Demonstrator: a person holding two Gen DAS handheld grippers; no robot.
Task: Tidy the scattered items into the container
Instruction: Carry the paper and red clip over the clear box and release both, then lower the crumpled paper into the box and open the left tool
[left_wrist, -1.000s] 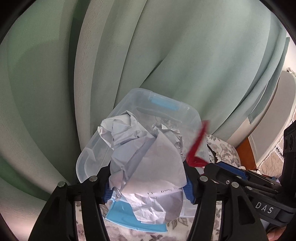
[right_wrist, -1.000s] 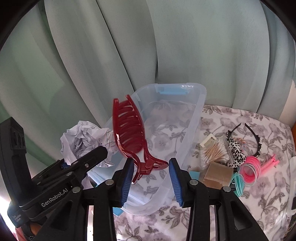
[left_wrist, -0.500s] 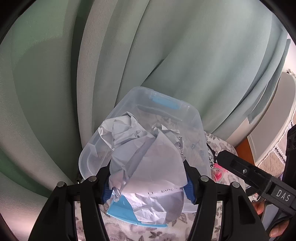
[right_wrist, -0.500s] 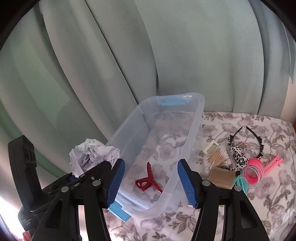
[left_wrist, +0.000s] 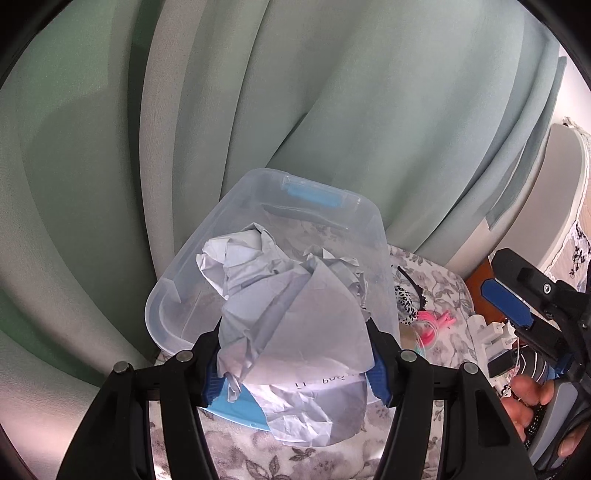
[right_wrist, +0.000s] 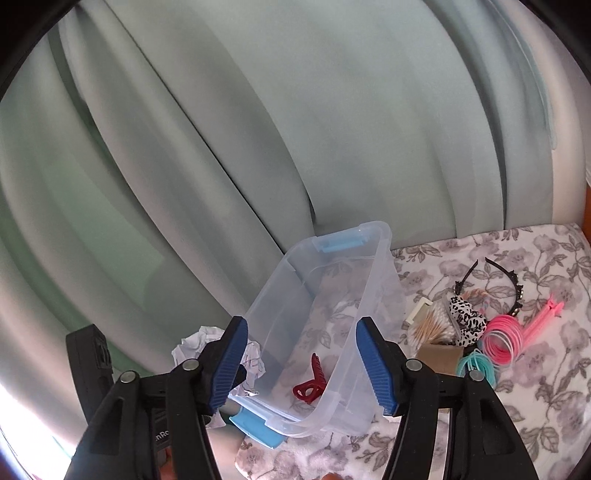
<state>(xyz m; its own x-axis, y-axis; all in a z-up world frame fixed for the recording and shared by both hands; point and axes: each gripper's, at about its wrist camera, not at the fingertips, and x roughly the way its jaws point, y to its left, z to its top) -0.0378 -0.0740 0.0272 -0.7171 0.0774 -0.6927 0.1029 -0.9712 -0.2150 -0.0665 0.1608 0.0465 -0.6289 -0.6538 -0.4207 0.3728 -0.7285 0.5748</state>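
Clear plastic container (right_wrist: 334, 317): blue latches at near and far ends, standing on floral cloth (right_wrist: 524, 398) before green curtain (right_wrist: 258, 129)

Red hair claw (right_wrist: 309, 384): lying on the container floor, near end

Crumpled paper ball (left_wrist: 291, 325): clamped between the blue pads of the left gripper (left_wrist: 295, 363), held at the container's near rim; in the right wrist view it shows just left of the container's near left wall

Right gripper (right_wrist: 301, 367): jaws spread wide, nothing between them, above the container's near end

Loose on cloth, right of container: cotton swabs (right_wrist: 430, 325), spotted scrunchie (right_wrist: 466, 320), black headband (right_wrist: 508, 277), pink hair ties (right_wrist: 501, 338), pink clip (right_wrist: 543, 314), teal hair ties (right_wrist: 476, 363), brown card (right_wrist: 439, 356)
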